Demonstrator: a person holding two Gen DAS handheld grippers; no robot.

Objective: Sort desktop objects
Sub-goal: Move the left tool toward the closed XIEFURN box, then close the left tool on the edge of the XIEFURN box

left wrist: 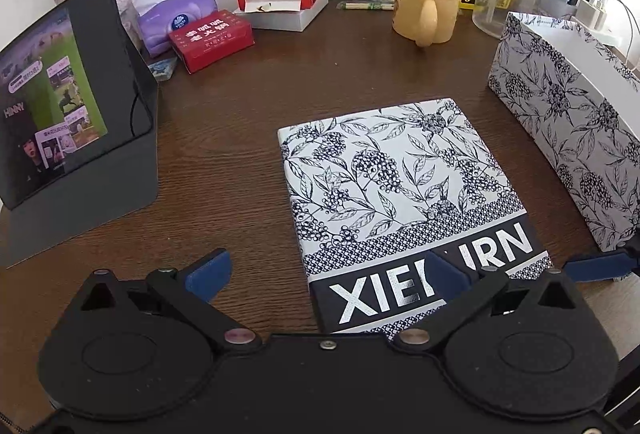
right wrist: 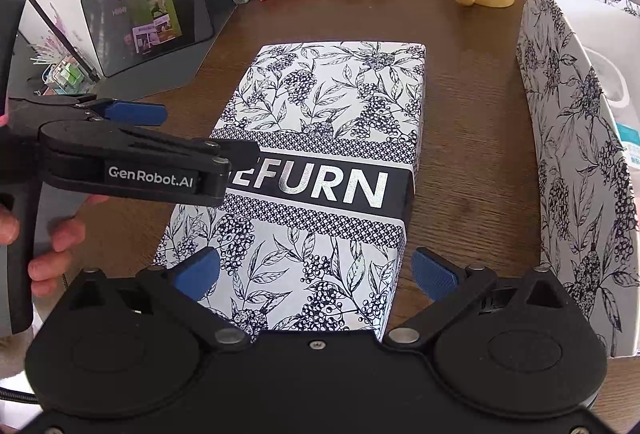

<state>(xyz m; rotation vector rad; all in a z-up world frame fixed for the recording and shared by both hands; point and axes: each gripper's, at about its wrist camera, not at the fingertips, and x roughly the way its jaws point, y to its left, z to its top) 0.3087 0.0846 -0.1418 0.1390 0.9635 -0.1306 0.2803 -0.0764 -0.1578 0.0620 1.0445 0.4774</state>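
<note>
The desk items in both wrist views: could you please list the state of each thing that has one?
Patterned lid: flat on the desk, off its box.
Patterned box: open, contents inside.
Tablet: propped up, screen on.
Yellow mug: upright, looks empty.
Tissue pack: open, tissue sticking out.
Left hand-held gripper: open, empty.
Right hand-held gripper: open, straddling the lid's near end.

Both the left claw (left wrist: 326,272) and the right claw (right wrist: 316,274) are spread wide, gripping nothing.
</note>
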